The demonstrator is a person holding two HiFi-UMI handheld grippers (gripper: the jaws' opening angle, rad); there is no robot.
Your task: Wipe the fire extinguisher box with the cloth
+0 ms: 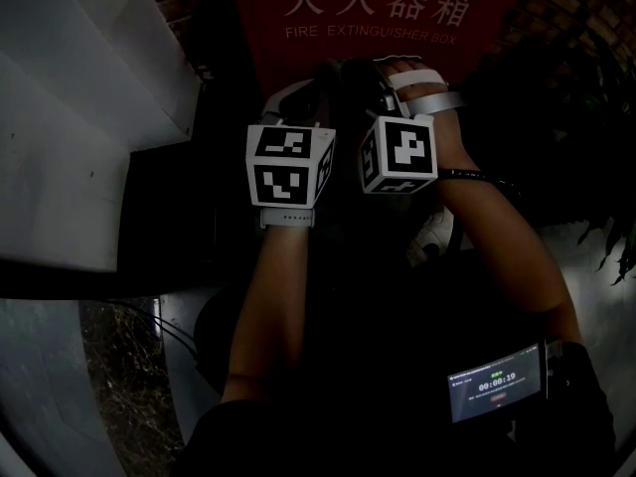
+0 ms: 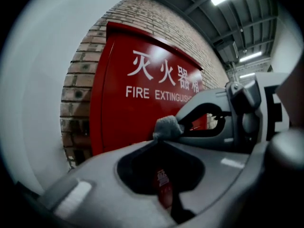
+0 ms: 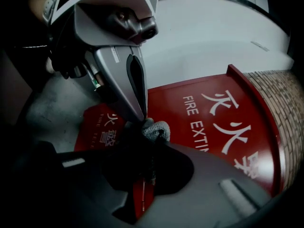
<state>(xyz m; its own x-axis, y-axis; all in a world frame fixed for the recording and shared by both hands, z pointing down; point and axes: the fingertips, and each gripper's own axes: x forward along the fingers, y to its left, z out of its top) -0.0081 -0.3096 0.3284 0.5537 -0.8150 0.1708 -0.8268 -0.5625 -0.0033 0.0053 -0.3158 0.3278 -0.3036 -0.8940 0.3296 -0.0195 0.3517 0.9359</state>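
I read the red fire extinguisher box (image 2: 137,122) as smooth painted sheet metal, glossy enough to carry a pale sheen near its white lettering. The brown brick wall (image 2: 78,80) beside it is rough and matt, with coarse mortar lines. The small grey cloth (image 2: 167,127) looks soft and nubbly, like a knit or terry weave. My left gripper (image 2: 164,137) and right gripper (image 3: 151,136) have smooth grey plastic shells, satin rather than shiny. The black-and-white marker cube (image 1: 290,165) on the left one looks flat matt. The white wall panel (image 2: 38,80) looks smooth and painted.
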